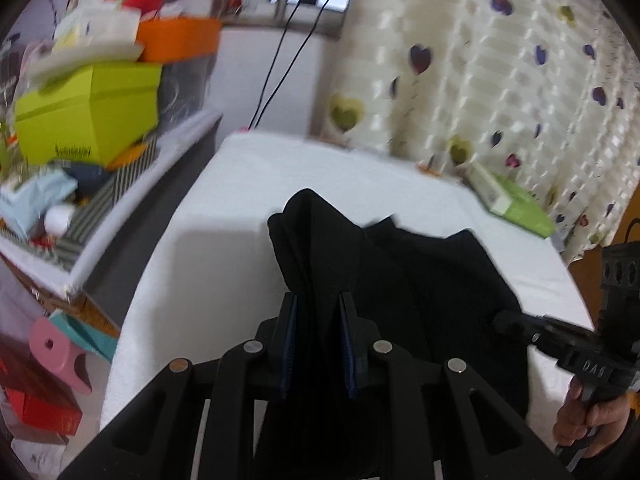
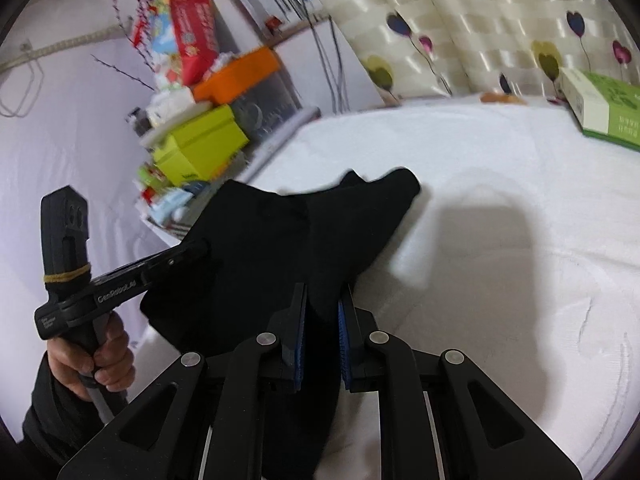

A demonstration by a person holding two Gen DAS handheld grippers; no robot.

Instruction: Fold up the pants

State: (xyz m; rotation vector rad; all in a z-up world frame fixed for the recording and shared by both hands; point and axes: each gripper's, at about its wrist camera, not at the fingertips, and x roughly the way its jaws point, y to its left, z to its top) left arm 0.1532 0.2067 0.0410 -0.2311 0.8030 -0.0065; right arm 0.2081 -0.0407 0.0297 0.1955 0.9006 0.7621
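Legibly, "GenRobot.ai" on left gripper

Black pants on a white sheet; upper right, cream curtain with purple and olive hearts; left, lime box.

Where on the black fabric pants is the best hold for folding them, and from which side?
At two separate edge points, as now: the left gripper and right gripper each clamp a bunched edge of the black fabric pants, entering from the near side. The cloth is limp and drapes between them over the white table cover, so spread edge grips probably keep it controllable.
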